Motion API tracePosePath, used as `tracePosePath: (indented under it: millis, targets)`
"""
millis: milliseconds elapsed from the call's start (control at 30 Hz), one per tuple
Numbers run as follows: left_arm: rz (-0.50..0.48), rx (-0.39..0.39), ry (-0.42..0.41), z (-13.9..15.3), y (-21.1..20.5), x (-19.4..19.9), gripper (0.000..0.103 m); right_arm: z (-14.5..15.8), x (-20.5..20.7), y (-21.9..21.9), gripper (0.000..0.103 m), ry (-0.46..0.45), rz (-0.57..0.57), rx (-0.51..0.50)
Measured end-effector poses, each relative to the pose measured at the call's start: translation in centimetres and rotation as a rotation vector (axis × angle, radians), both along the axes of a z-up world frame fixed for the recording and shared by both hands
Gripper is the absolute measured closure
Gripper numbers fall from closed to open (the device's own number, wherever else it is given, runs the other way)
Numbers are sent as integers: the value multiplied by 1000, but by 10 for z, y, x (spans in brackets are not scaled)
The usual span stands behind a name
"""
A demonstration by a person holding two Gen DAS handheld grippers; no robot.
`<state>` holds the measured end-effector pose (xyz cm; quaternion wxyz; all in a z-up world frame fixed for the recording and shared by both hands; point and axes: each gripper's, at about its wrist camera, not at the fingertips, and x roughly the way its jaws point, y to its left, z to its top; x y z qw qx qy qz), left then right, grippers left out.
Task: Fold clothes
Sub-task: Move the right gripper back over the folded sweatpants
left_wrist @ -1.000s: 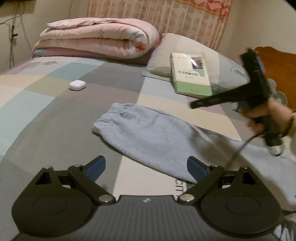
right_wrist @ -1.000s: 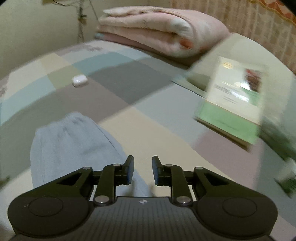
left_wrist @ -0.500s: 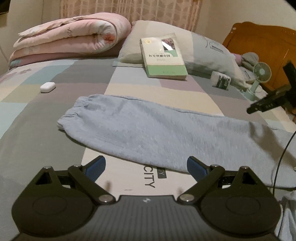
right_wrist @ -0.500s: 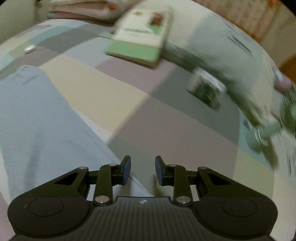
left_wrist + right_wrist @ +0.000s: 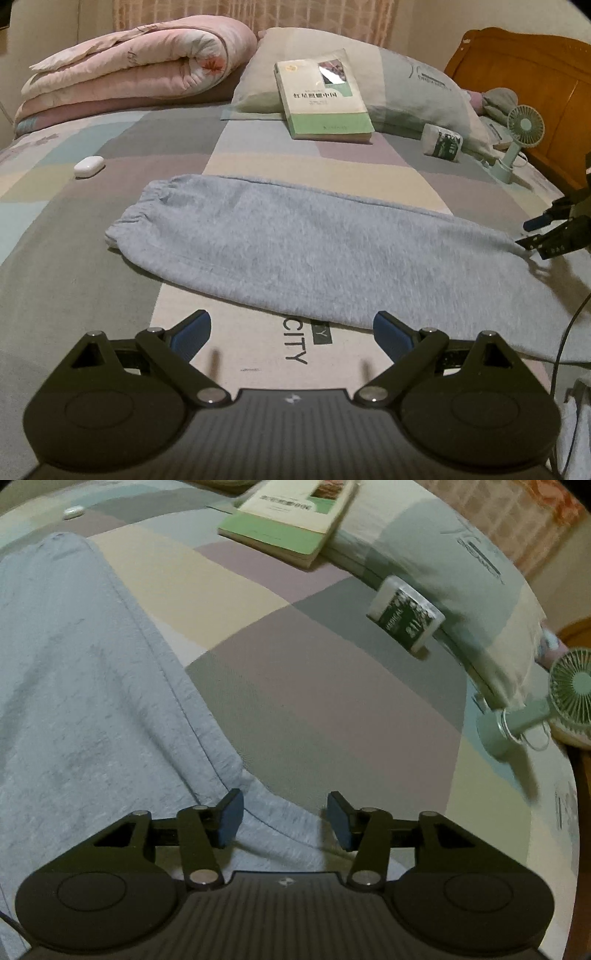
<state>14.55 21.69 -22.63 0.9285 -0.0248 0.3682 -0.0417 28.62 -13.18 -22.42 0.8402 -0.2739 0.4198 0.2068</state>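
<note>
While a second ago the right gripper (image 5: pixel 284 818) was nearly closed and up over the bed (image 5: pixel 74 236), it has now dropped to the far edge of the grey sweatpants (image 5: pixel 295 251) with jaws spread apart, hem seam between them but nothing pinched; the view has also swung from quilt to fan (image 5: pixel 569 690). Left gripper (image 5: pixel 291 332) has stayed wide apart, hovering just short of the near edge. Pants lie flat along the bed, looks like one leg over the other, cuff end toward the earbud case (image 5: pixel 88 166). Reads as lining up a grab on that edge. Waist end is cut off at right, so fold state there is unclear; right view is motion-blurred
</note>
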Motion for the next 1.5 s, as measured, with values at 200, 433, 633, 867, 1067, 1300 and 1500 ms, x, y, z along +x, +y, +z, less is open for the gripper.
tracePosePath:
  millis: [200, 433, 633, 867, 1067, 1300, 1500]
  targets:
    - [-4, -6, 6, -2, 0, 2, 8, 3, 6, -16, 98, 80, -14, 155]
    - [-9, -8, -4, 0, -2, -1, 8, 24, 39, -30, 93, -36, -282, 215]
    - [7, -12, -4, 1, 2, -1, 8, 43, 16, -22, 56, 56, -346, 244]
    - [8, -17, -5, 0, 2, -1, 8, 0, 13, -30, 41, 147, -575, 279]
    - [-2, -13, 4, -2, -3, 0, 8, 3, 12, -33, 25, 89, -626, 363]
    - [-69, 22, 40, -12, -30, 10, 8, 31, -59, -59, 0, 151, -613, 393]
    - [-147, 104, -10, -10, -66, 48, 8, 14, -93, -79, 0, 179, -675, 473]
